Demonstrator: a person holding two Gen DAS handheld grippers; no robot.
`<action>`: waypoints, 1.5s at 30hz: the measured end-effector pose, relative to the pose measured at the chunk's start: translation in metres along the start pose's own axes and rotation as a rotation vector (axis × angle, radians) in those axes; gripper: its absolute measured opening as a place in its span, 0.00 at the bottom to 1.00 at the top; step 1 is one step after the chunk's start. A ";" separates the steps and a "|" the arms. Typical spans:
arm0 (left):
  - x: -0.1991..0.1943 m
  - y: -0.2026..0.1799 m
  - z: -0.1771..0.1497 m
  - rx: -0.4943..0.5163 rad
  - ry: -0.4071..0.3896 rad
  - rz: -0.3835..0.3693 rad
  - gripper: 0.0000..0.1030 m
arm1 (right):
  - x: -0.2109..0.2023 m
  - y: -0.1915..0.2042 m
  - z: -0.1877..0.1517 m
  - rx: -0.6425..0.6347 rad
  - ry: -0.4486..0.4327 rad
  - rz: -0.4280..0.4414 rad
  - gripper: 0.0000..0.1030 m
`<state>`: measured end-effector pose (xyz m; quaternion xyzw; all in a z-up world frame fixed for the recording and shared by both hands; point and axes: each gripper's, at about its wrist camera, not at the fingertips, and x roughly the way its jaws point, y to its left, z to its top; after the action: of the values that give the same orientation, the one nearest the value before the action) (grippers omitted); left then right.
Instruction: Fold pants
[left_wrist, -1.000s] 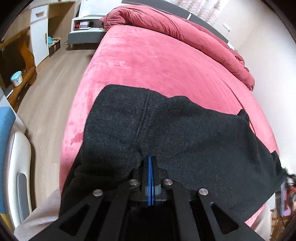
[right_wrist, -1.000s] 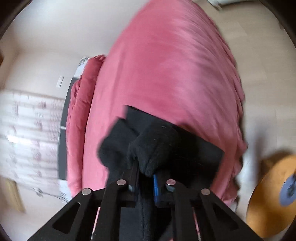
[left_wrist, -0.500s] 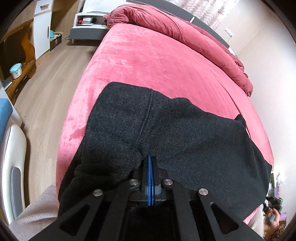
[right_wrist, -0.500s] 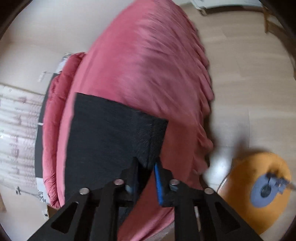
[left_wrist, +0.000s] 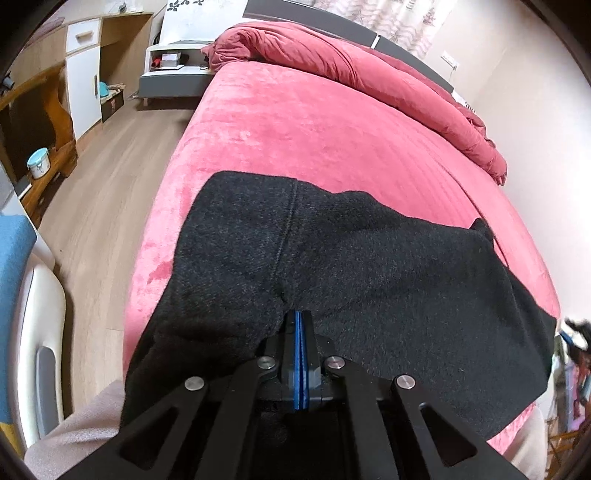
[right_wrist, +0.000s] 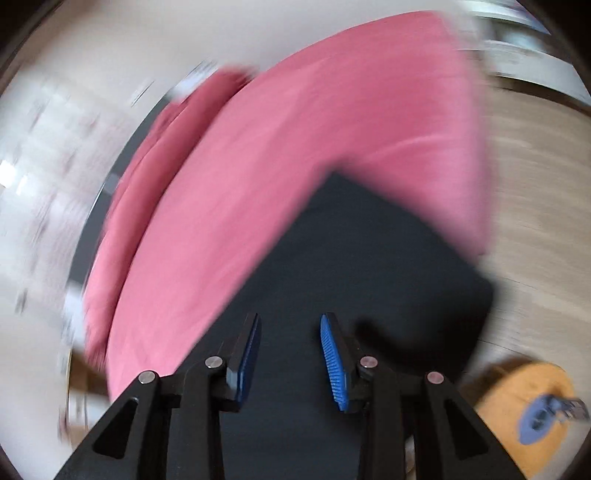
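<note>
While pinching a fold of black pants (left_wrist: 369, 266) in the left gripper (left_wrist: 299, 325), pads pressed together, and opening the right gripper (right_wrist: 290, 332) with nothing between its pads above that cloth, spread flat near the pink bed's (left_wrist: 314, 125) foot.

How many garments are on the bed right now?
1: the black pants lie spread on the pink bed near its foot edge. The bunched duvet at the headboard could hide more.
</note>
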<state>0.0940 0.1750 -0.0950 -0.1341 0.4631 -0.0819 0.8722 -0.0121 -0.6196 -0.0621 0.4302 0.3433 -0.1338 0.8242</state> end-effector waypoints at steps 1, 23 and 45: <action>-0.001 0.002 -0.001 -0.010 -0.002 -0.007 0.03 | 0.022 0.032 -0.005 -0.063 0.068 0.051 0.37; -0.018 0.005 -0.018 0.036 -0.045 -0.059 0.06 | 0.270 0.359 -0.193 -0.669 0.798 0.270 0.41; -0.043 0.019 -0.005 -0.080 -0.177 -0.065 0.40 | 0.229 0.359 -0.170 -0.589 0.469 0.308 0.37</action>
<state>0.0660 0.2035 -0.0693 -0.1907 0.3825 -0.0792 0.9006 0.2635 -0.2534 -0.0635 0.2408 0.4773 0.1971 0.8218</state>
